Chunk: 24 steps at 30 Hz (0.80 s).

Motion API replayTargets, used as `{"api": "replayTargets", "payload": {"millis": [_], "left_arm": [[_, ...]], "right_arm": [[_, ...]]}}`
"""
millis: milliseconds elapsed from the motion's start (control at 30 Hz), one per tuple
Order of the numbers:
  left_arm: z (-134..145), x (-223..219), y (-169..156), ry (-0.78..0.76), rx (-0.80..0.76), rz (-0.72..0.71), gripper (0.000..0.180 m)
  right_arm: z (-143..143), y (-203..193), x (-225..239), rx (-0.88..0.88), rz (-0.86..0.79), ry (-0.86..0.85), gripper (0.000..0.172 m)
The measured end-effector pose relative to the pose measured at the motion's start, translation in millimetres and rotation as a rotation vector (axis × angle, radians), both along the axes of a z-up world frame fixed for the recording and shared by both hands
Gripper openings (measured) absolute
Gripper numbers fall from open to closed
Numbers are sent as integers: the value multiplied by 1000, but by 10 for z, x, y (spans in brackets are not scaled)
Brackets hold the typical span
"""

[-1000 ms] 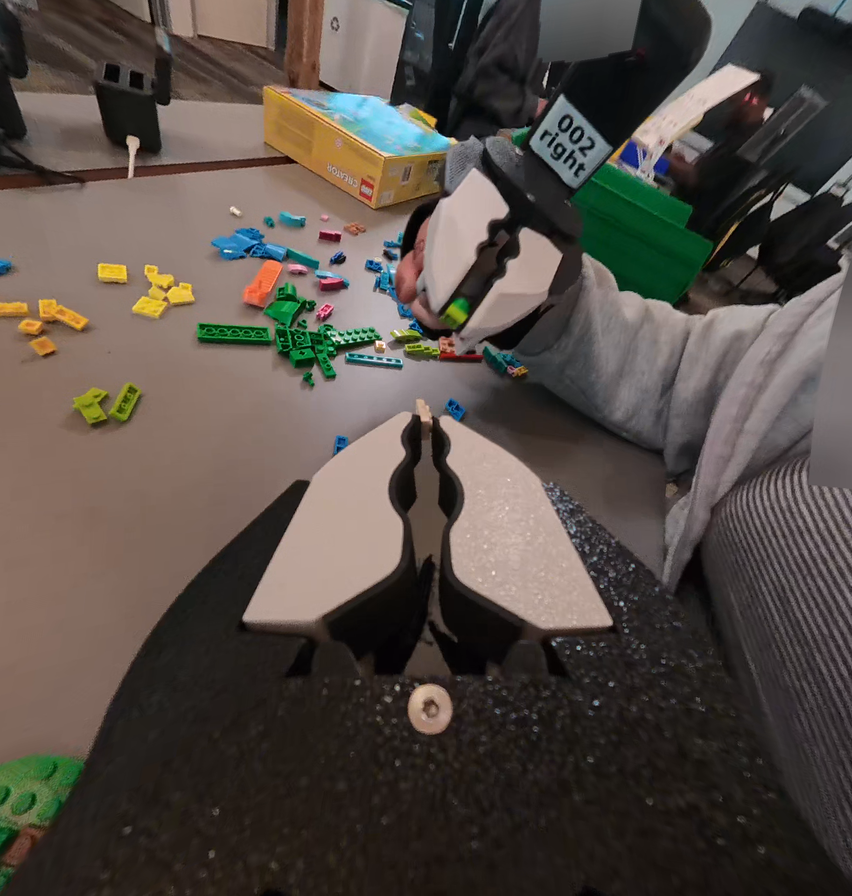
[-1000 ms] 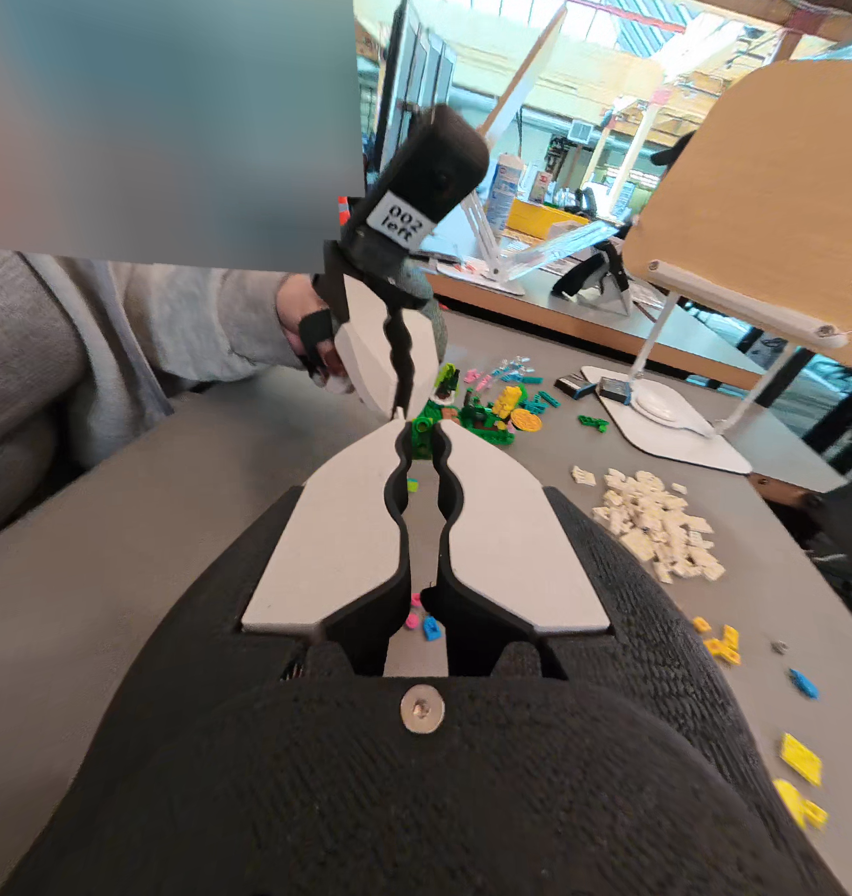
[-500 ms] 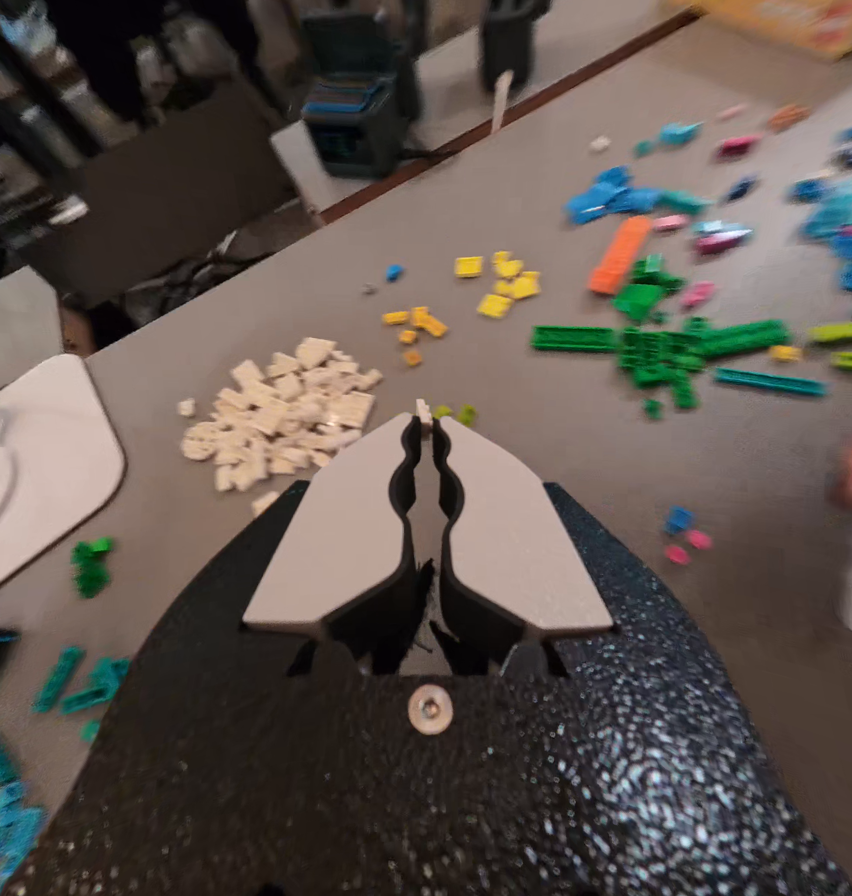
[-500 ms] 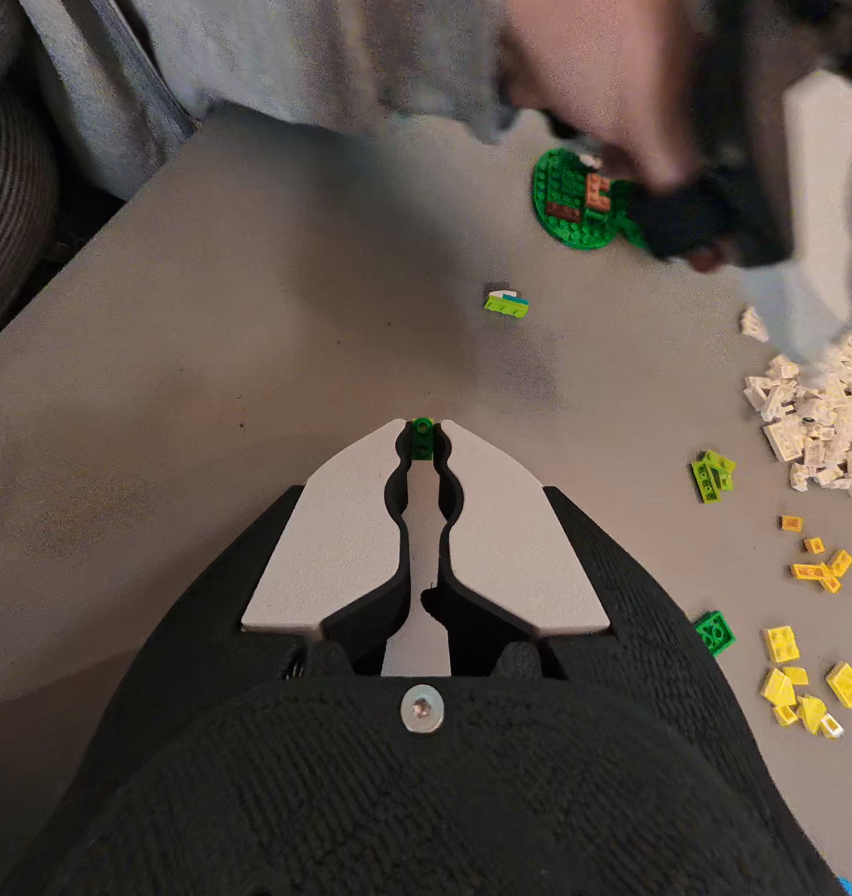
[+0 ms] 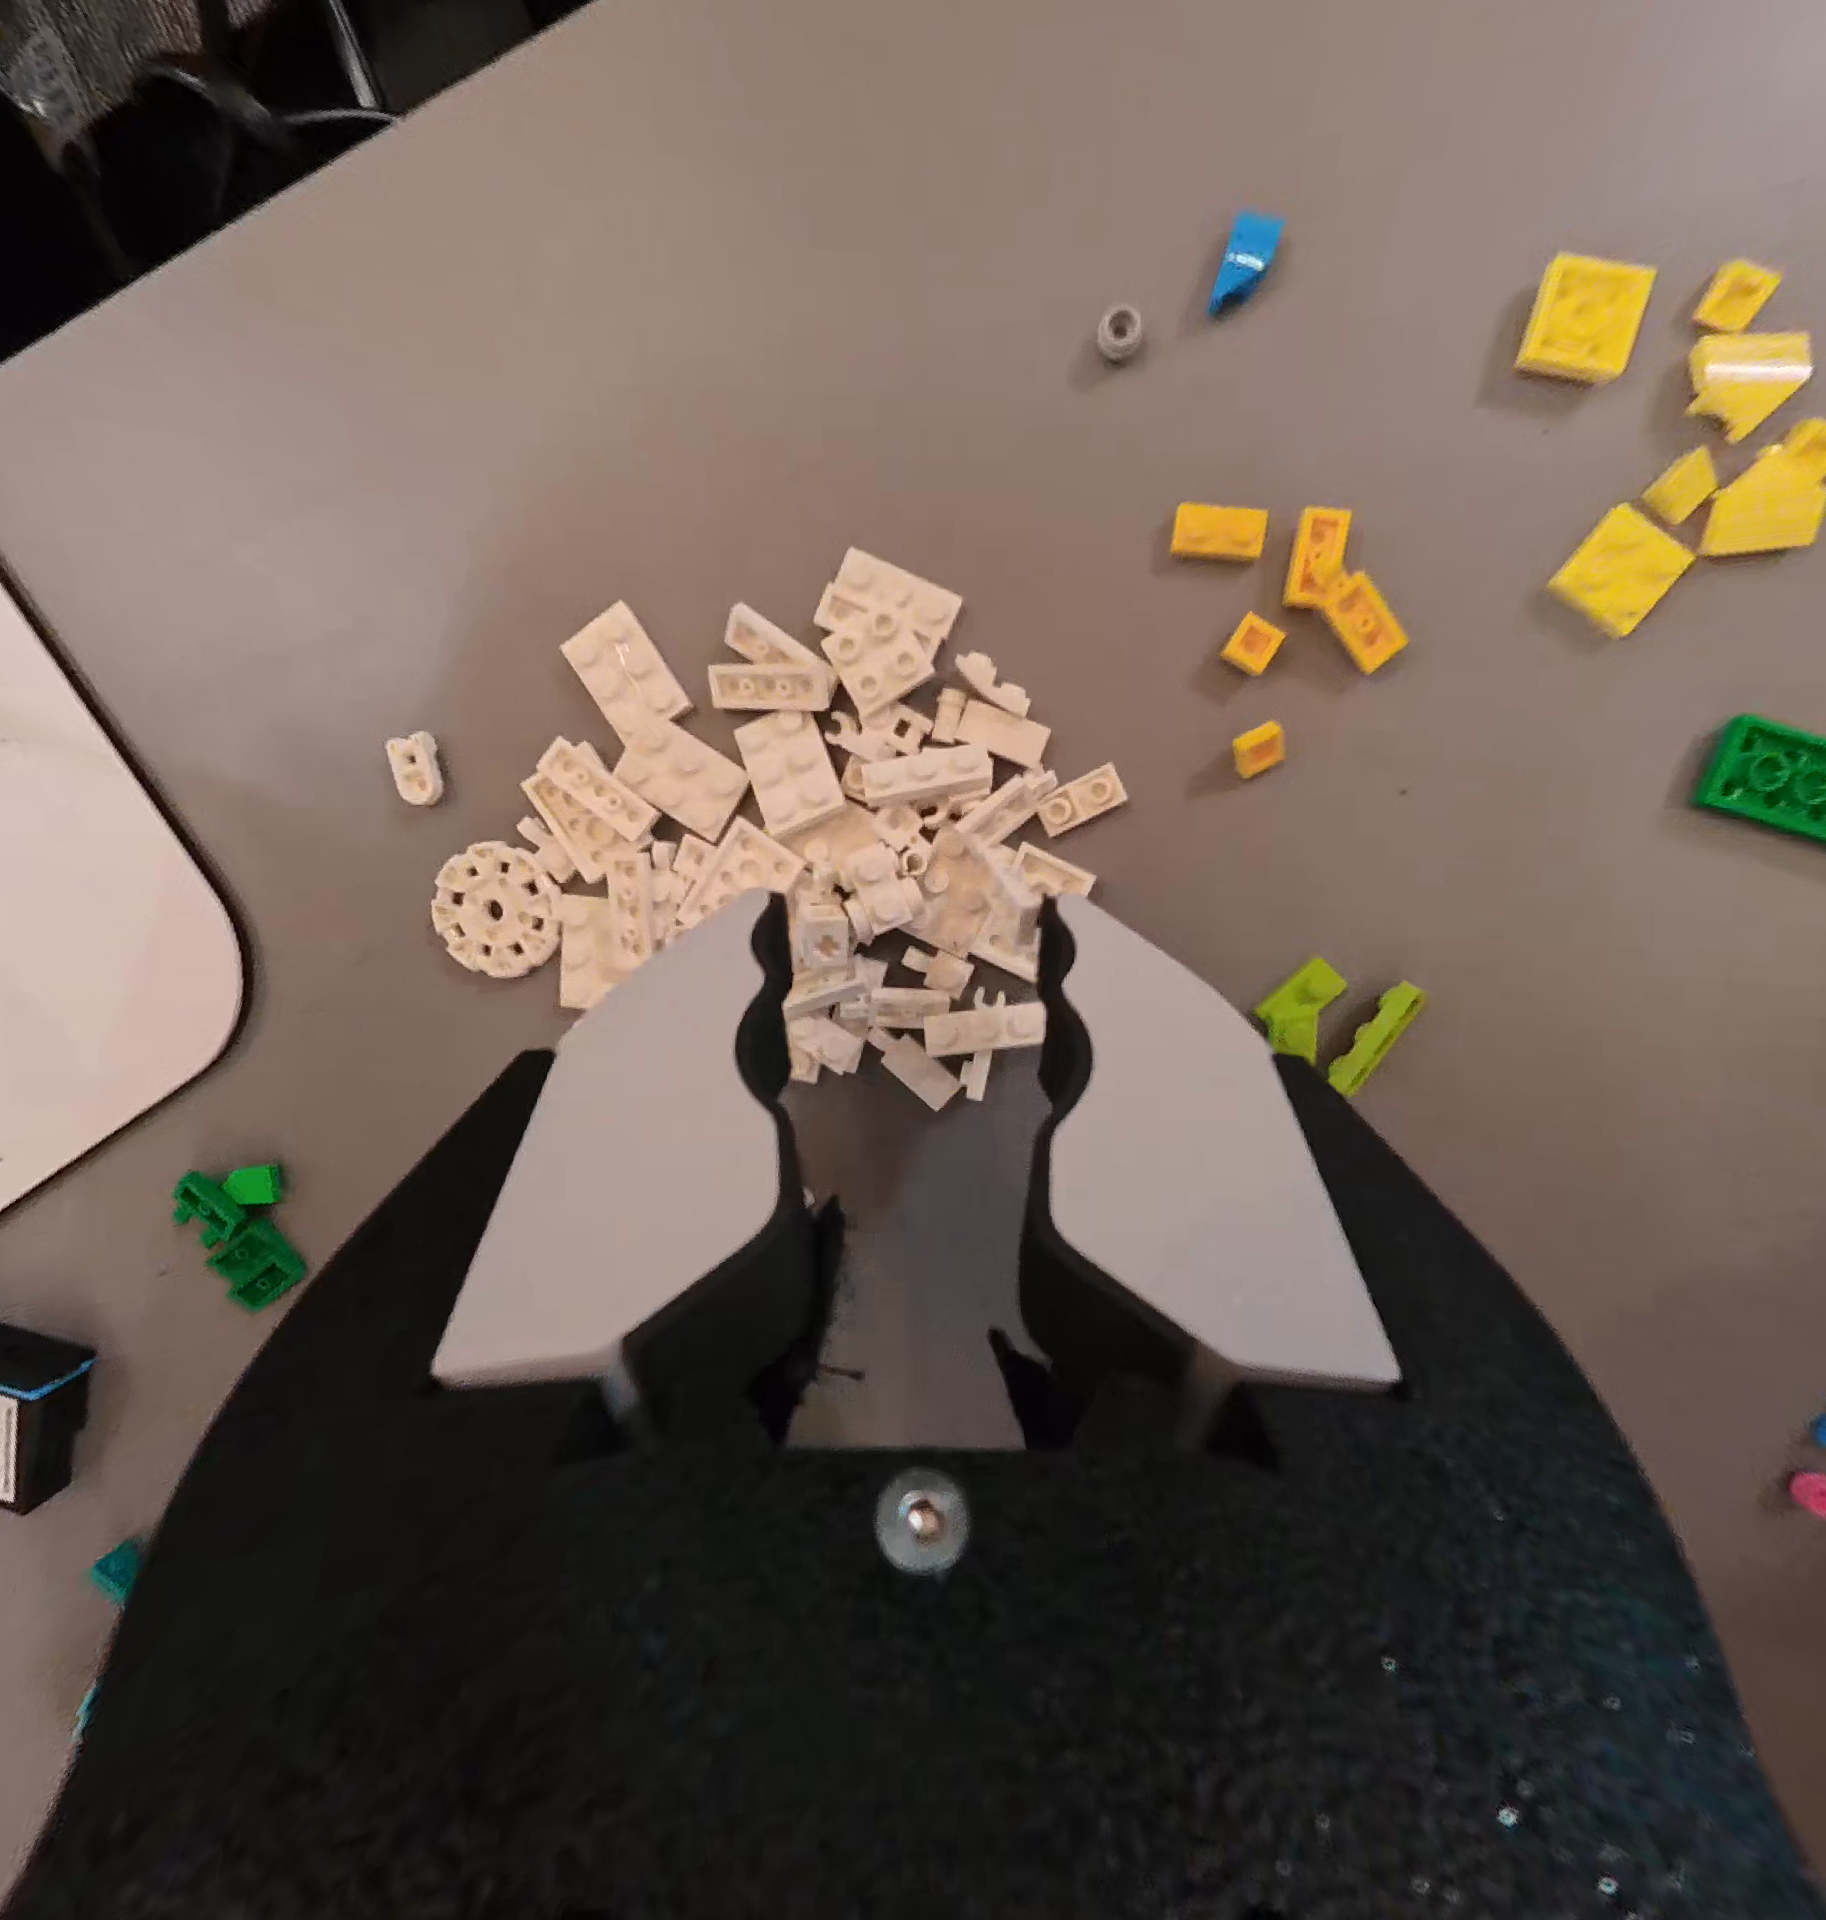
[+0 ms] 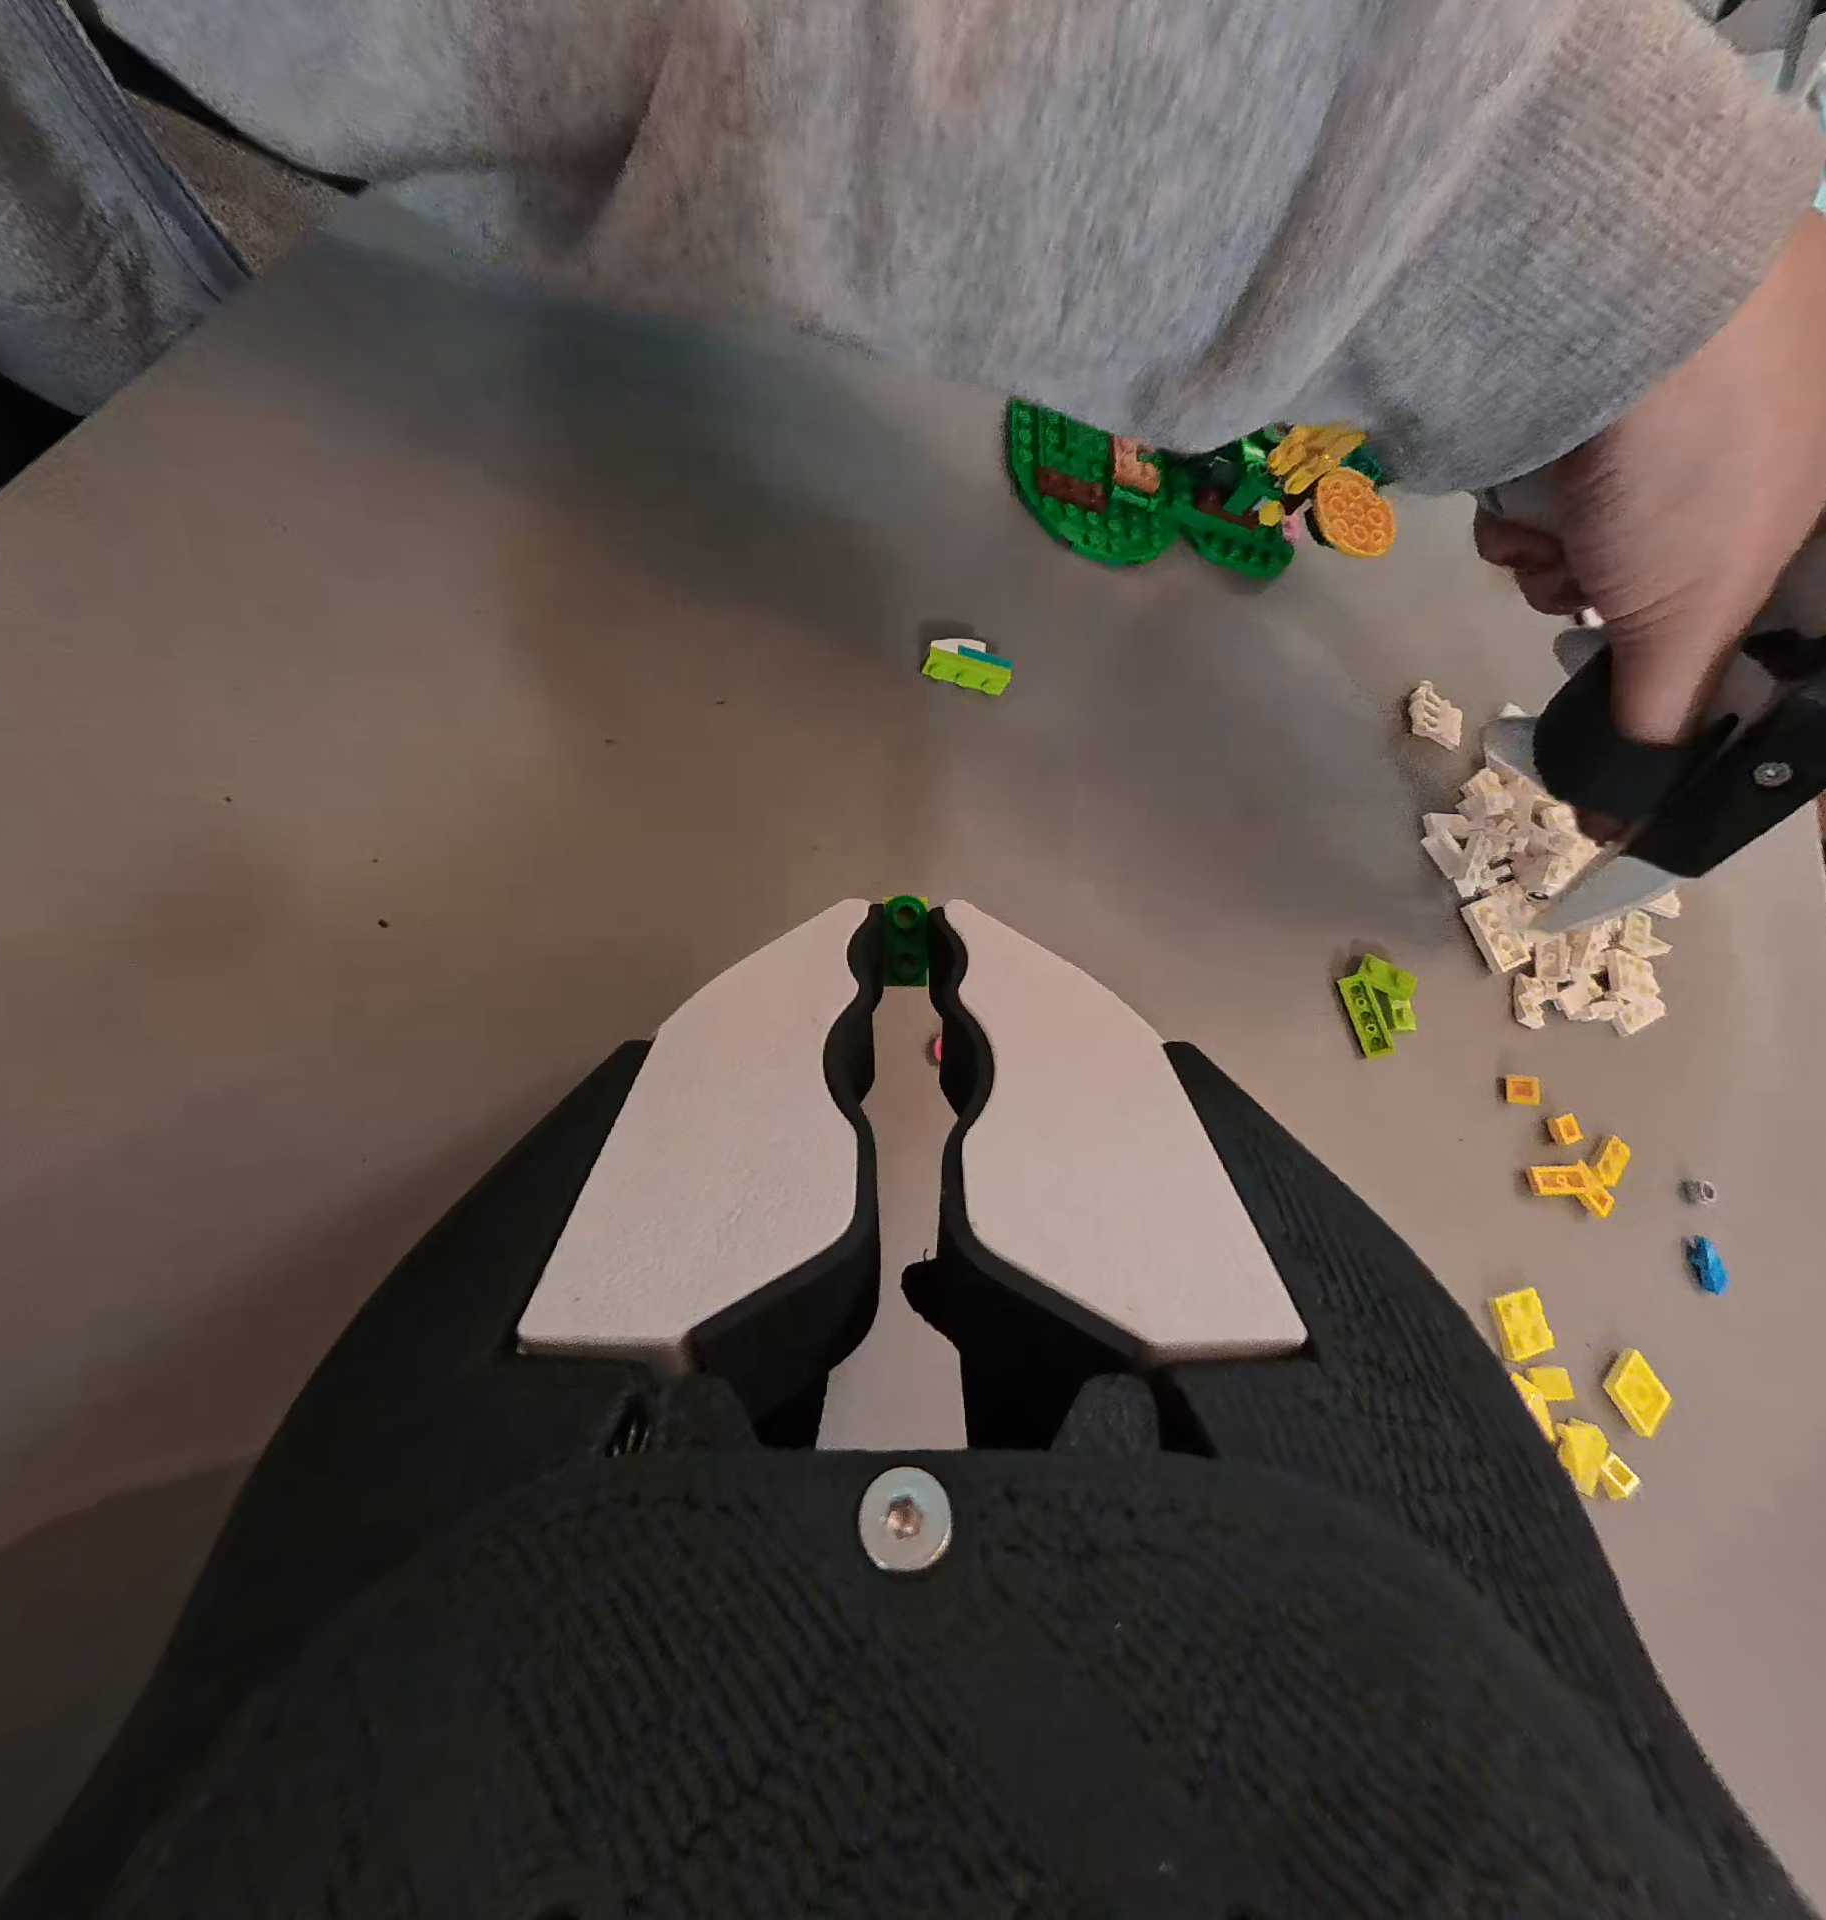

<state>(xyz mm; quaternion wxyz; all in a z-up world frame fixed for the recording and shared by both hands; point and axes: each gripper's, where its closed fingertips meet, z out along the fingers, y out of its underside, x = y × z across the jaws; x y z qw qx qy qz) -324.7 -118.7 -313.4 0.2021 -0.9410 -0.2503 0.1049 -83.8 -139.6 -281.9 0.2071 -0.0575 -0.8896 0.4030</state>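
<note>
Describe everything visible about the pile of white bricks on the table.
The pile of white bricks is a loose heap of small glossy plastic pieces: studded plates, some upside down, tiny clips and a round holed disc at its edge. It lies on the grey table. The left gripper hangs over its near side, jaws wide open astride several pieces.

The table (image 5: 888,312) is smooth and matt. The white bricks (image 5: 784,769) and yellow bricks (image 5: 1584,312) look like glossy plastic (one catches the light). The gripper body (image 5: 888,1714) is rough and grainy; the sleeve (image 6: 992,187) is fuzzy knit cloth.
</note>
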Motion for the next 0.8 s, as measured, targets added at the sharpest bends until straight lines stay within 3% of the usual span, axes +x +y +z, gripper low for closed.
{"api": "replayTargets", "payload": {"millis": [200, 367, 533, 600, 667, 800], "left_arm": [[309, 139, 17, 77, 76, -21, 47], [1011, 1106, 100, 251, 469, -387, 28], [1283, 2183, -156, -38, 868, -616, 24], [1359, 2372, -253, -31, 983, -670, 24], [1300, 2459, -309, 0, 991, -675, 22], [1387, 2782, -336, -345, 1195, -659, 35]], "right_arm": [[98, 76, -146, -60, -69, 91, 6], [375, 171, -243, -244, -125, 162, 6], [733, 178, -172, -405, -86, 268, 6], [829, 117, -102, -449, -54, 253, 6], [936, 60, -33, -512, -21, 238, 6], [1096, -49, 150, -613, 79, 179, 6]]}}
